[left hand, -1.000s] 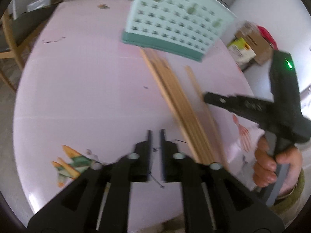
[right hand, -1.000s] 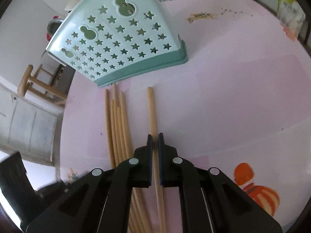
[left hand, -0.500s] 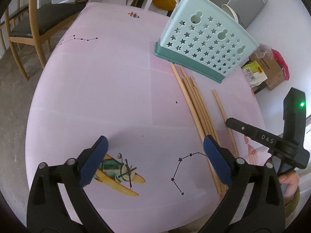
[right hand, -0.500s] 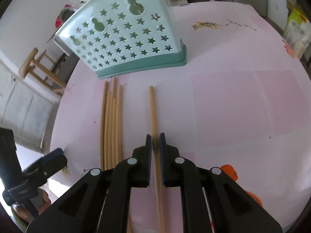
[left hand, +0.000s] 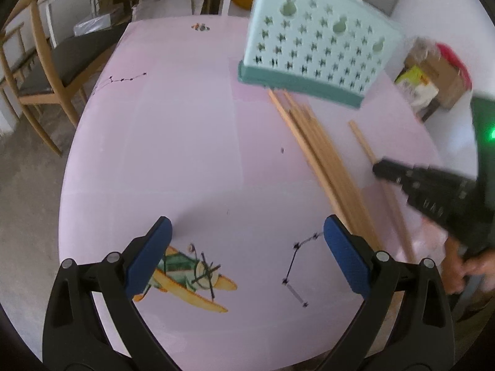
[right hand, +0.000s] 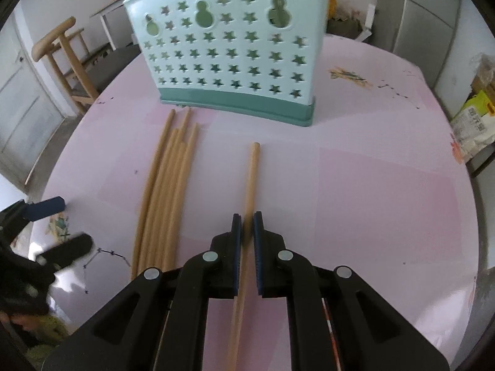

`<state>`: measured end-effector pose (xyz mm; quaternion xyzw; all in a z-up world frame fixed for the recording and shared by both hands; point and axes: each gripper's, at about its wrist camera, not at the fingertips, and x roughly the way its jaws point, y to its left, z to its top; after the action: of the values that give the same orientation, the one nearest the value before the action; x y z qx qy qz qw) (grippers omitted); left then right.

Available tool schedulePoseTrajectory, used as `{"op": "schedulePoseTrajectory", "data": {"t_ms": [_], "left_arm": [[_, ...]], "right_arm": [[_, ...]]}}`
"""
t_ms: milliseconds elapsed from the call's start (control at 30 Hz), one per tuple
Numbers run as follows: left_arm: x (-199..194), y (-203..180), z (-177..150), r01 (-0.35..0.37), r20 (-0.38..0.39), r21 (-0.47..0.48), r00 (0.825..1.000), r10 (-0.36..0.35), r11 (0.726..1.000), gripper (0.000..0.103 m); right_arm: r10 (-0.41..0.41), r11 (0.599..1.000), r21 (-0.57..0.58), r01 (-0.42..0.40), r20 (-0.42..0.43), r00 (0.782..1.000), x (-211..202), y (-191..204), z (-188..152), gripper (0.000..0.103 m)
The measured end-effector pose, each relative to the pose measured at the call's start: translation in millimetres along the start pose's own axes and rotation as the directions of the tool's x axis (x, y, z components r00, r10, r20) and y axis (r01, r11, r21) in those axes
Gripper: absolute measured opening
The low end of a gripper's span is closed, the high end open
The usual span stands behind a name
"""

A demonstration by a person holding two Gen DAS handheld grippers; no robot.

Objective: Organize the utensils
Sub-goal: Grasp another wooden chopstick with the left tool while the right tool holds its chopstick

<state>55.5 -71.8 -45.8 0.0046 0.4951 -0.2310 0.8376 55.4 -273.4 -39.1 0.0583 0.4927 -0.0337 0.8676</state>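
A mint-green utensil holder (left hand: pixel 315 49) (right hand: pixel 229 52) with star cut-outs stands upright on the pink table (left hand: pixel 170 139). Several wooden chopsticks (left hand: pixel 324 160) (right hand: pixel 164 191) lie bundled in front of it. One single chopstick (right hand: pixel 252 170) (left hand: pixel 362 142) lies apart to their right. My right gripper (right hand: pixel 247 216) (left hand: pixel 433 191) is shut on that single chopstick near its middle, low over the table. My left gripper (left hand: pixel 246 221) (right hand: pixel 62 225) hovers left of the bundle over the airplane print, jaws wide and closing slightly, nothing between them.
Wooden chairs (left hand: pixel 46 71) (right hand: pixel 58 52) stand beyond the table's left edge. Cardboard boxes and a yellow bag (left hand: pixel 433 74) (right hand: pixel 473 126) sit on the floor to the right. A hand (left hand: pixel 464 266) grips the right tool's handle. Bare tabletop (right hand: pixel 371 201) lies right of the single chopstick.
My left gripper's jaws went from nearly shut to wide open and it tilted up a little. The right gripper rolled upright while staying shut on the single chopstick.
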Motion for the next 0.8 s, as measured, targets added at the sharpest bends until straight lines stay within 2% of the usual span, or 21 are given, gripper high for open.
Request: {"op": "schedulePoseTrajectory", "data": {"t_ms": [33,133,200,267,367,433,567,700,767,800], "left_arm": [[-2.3,-0.2,2.9,0.008,0.019,0.000,1.000,-0.008,1.000,0.077],[-1.6,-7.1,13.0,0.055,0.033,0.026,0.998,-0.056,0.998,0.058],[-0.6,-14.3,19.5,0.107,0.034,0.048,0.994,-0.108,0.993,0.048],[0.3,-22.0,24.7,0.136,0.032,0.069,0.990,-0.138,0.988,0.043],[4.5,-34.6,28.2,0.150,0.023,0.102,0.988,-0.153,0.983,0.034],[10.4,-41.5,30.1,0.141,0.005,0.125,0.990,-0.143,0.982,0.027],[25.7,-52.0,28.7,0.082,-0.021,0.174,0.997,-0.079,0.981,0.021],[23.7,-47.5,26.2,0.043,-0.013,0.181,0.999,-0.041,0.982,0.018],[25.1,-43.1,25.8,0.006,-0.029,0.188,1.000,-0.001,0.982,0.008],[23.6,-39.0,25.9,-0.007,-0.027,0.185,1.000,0.012,0.983,0.007]], "right_arm": [[0.009,1.000,0.021,-0.009,0.003,1.000,-0.7,-4.2,-1.0,0.007],[0.027,0.998,0.058,-0.028,0.012,1.000,-1.9,-13.6,-2.1,0.007],[0.044,0.995,0.087,-0.045,0.018,0.999,-1.6,-17.7,-2.7,0.007],[0.052,0.993,0.102,-0.054,0.023,0.998,-0.2,-19.9,-2.9,0.007],[0.056,0.992,0.111,-0.059,0.030,0.998,1.9,-21.7,-2.7,0.007],[0.061,0.991,0.118,-0.064,0.031,0.998,2.0,-23.3,-2.8,0.007],[0.078,0.987,0.137,-0.083,0.038,0.996,2.0,-28.6,-4.3,0.007],[0.095,0.983,0.152,-0.100,0.040,0.995,1.7,-31.5,-5.1,0.007],[0.100,0.982,0.156,-0.105,0.038,0.994,2.2,-32.9,-4.3,0.007],[0.103,0.982,0.158,-0.108,0.036,0.994,2.4,-33.7,-4.0,0.007]]}}
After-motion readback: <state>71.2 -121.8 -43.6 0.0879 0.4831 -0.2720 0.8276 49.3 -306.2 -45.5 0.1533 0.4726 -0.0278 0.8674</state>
